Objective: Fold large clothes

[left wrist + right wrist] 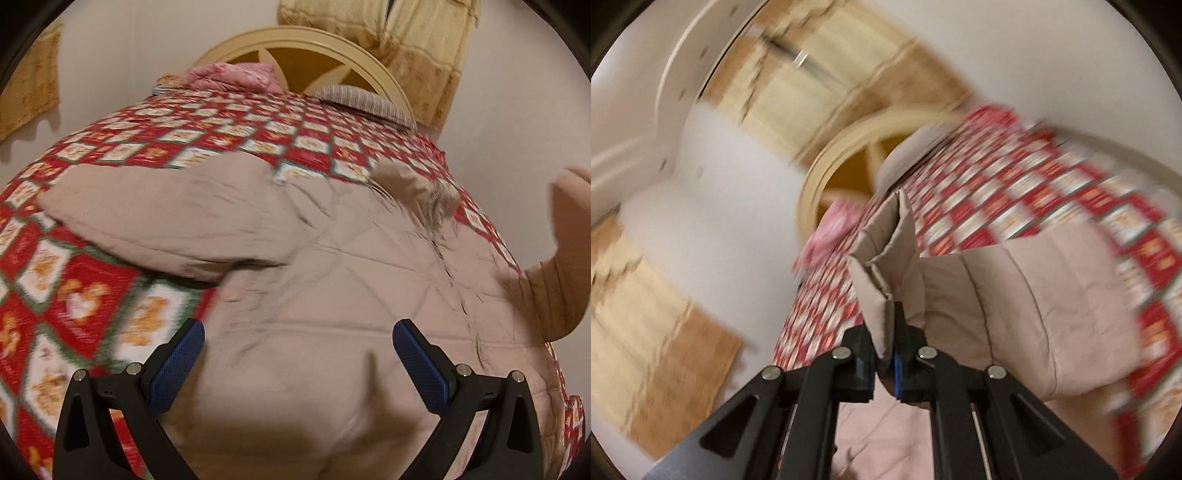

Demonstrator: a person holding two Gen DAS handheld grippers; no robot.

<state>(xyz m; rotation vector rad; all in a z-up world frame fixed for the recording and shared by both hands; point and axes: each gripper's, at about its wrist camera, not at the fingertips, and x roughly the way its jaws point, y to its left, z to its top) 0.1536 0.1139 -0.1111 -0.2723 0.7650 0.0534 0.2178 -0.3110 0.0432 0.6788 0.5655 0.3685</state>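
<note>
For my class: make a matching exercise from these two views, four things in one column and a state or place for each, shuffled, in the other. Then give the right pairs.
Things
1. left claw
2. right claw
3. beige padded jacket
4. pink bundle

States or places
A. shut on a jacket sleeve
B. spread on the red checked bedspread
C. open, above the jacket
D. by the headboard

Pairs: 1-C, 2-A, 3-B, 4-D

Beige quilted padded coat (332, 280), spread over bed, 1 sleeve (886, 258) raised, apparently fur-trimmed collar (417, 188)
</note>
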